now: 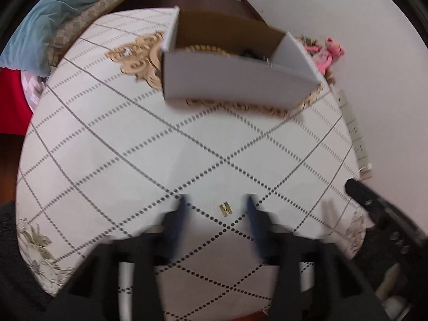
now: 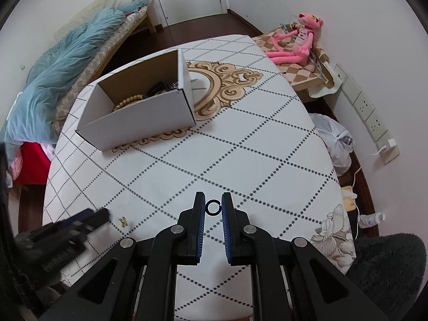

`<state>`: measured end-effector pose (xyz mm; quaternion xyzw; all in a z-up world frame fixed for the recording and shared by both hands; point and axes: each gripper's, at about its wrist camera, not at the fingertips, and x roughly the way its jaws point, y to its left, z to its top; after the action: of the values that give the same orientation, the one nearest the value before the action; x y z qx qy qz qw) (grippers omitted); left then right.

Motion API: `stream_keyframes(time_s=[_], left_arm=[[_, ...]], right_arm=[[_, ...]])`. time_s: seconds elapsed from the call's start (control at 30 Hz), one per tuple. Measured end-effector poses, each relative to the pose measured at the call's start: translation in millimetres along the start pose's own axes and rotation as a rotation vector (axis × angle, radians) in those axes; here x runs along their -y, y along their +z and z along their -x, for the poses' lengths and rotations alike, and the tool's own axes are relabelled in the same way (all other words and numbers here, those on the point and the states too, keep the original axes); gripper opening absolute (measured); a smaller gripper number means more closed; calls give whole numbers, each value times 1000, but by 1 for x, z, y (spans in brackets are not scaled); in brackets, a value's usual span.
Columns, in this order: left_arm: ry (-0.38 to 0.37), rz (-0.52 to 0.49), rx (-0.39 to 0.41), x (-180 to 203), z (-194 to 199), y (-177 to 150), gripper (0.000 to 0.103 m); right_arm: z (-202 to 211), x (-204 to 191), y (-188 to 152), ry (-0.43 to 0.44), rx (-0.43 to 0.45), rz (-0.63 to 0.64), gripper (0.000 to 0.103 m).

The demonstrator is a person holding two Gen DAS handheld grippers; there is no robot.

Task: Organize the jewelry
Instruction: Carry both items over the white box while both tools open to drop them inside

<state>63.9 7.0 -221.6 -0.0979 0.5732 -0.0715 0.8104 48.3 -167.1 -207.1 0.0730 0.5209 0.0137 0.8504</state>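
Note:
A small gold jewelry piece [image 1: 225,209] lies on the tablecloth between the open fingers of my left gripper [image 1: 216,205]; it also shows in the right wrist view [image 2: 123,221], just right of the left gripper [image 2: 88,218]. My right gripper [image 2: 213,205] is closed on a small black ring [image 2: 213,207] held at its fingertips. A white cardboard box [image 1: 235,83] stands at the far side of the table and holds wooden beads [image 2: 128,102] and dark jewelry [image 2: 160,88]. The right gripper shows at the right edge of the left wrist view [image 1: 355,188].
The table carries a white cloth [image 2: 240,144] with a dotted diamond pattern and a gold ornament [image 2: 224,85]. A bed with a blue blanket [image 2: 67,75] lies at the left. A pink plush toy [image 2: 299,40], wall sockets [image 2: 369,112] and a plastic bag [image 2: 334,139] are at the right.

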Motion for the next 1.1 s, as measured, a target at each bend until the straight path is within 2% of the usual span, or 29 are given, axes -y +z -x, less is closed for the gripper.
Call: stream_keyframes(time_s=[0.1, 0.3, 0.33, 0.37, 0.4, 0.47, 0.6, 0.7, 0.9, 1.1], left_arm=[[23, -31, -18, 8, -14, -4, 53], [83, -108, 19, 24, -18, -10, 51], [92, -121, 27, 25, -17, -11, 41], [101, -130, 33, 25, -17, -12, 23], [109, -150, 39, 26, -16, -15, 15], [99, -149, 41, 23, -15, -17, 6], [54, -111, 41, 13, -9, -16, 4], [21, -87, 71, 7, 10, -9, 4], [-49, -42, 148, -6, 59, 24, 4], [-85, -31, 176, -4, 76, 71, 4]], right_arm=[[-1, 6, -1, -14, -1, -8, 13], [-3, 13, -1, -26, -3, -27, 13], [-2, 13, -1, -26, -2, -28, 13], [-2, 13, -1, -27, 0, -28, 13], [-2, 13, -1, -28, 2, -27, 13], [-1, 12, -1, -28, 6, -28, 13], [0, 11, 2, -22, 14, -32, 13], [7, 11, 6, -13, 32, -36, 13], [24, 13, 27, 28, 75, -55, 13], [29, -3, 68, 115, 97, -43, 13]])
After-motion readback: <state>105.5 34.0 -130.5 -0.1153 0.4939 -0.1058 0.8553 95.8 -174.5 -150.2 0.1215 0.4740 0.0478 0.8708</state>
